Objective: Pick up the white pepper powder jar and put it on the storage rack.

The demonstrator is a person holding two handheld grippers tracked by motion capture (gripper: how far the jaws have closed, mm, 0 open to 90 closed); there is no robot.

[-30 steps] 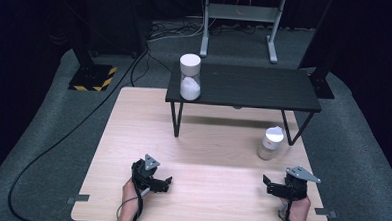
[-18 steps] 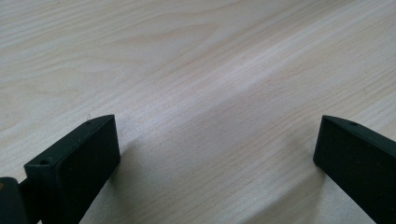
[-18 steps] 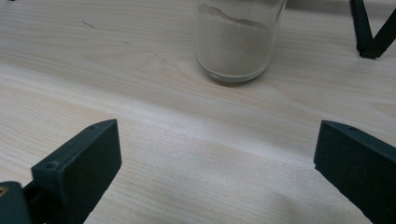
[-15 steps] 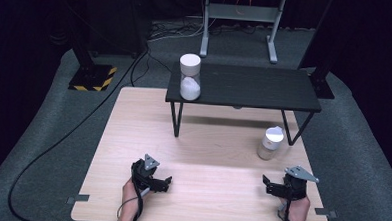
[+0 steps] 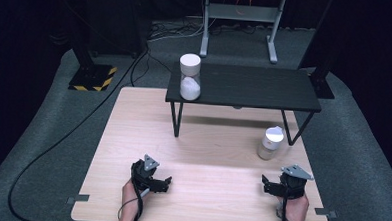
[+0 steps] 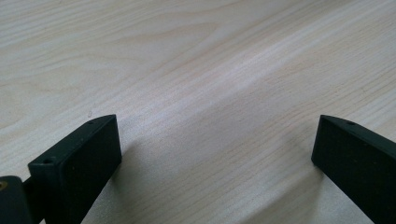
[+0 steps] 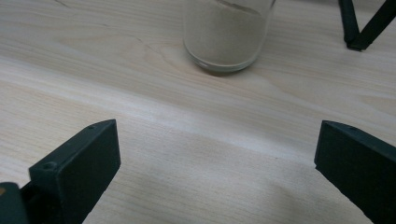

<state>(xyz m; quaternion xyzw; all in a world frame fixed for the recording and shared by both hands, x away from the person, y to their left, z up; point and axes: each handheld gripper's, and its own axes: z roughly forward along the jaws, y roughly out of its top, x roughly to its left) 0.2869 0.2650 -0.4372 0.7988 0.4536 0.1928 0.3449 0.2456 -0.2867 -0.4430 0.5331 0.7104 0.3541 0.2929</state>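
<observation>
The right gripper, jaws spread wide and empty, rests near the white-lidded glass jar of pale powder on the light wooden table.

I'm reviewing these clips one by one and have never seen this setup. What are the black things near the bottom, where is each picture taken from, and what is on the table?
A person sits at a wooden table and holds a hand-held clamp, called a gripper, in each hand. The high view looks down from above: the left gripper is at the lower left, the right gripper at the lower right.

The other two pictures come from small cameras riding on those grippers. The black blocks at their bottom corners are the gripper's own jaws. Both pairs stand wide apart and hold nothing.

On the table stands a jar with a white lid, just ahead of the right gripper; the right gripper view shows its lower part with pale powder. A low black shelf stands at the far side, with a second jar on it.
</observation>
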